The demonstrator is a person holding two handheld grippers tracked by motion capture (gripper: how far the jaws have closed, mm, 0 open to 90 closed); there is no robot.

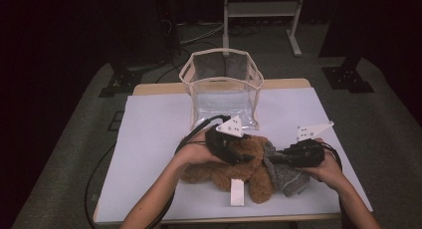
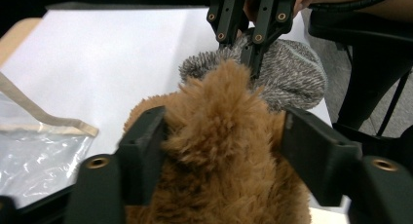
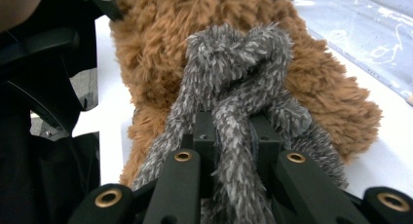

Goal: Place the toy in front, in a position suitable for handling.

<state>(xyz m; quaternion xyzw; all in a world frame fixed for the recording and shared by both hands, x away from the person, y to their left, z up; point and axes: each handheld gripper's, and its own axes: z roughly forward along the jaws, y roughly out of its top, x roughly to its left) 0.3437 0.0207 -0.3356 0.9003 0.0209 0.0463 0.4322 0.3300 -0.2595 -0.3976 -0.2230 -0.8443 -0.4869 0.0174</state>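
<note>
A brown plush toy (image 1: 247, 170) lies on the white table cover near the front, with a grey fuzzy scarf (image 1: 288, 177) at its right side. My left gripper (image 1: 234, 152) is shut on the brown plush (image 2: 224, 87), whose fur bulges between the two jaws of the left gripper (image 2: 224, 134). My right gripper (image 1: 287, 157) is shut on the grey scarf (image 3: 234, 63), pinching a strand just below its knot. In the right gripper view the right gripper (image 3: 233, 136) points at the plush (image 3: 160, 34). The left gripper view shows the right gripper (image 2: 248, 34) over the grey scarf (image 2: 292, 73).
A clear plastic bag (image 1: 221, 89) with a beige rim stands open behind the toy, near the table's far edge. A white tag (image 1: 237, 191) sticks out from under the plush toward me. Bare white cover (image 1: 149, 139) lies to the left. A metal stand (image 1: 259, 10) is beyond the table.
</note>
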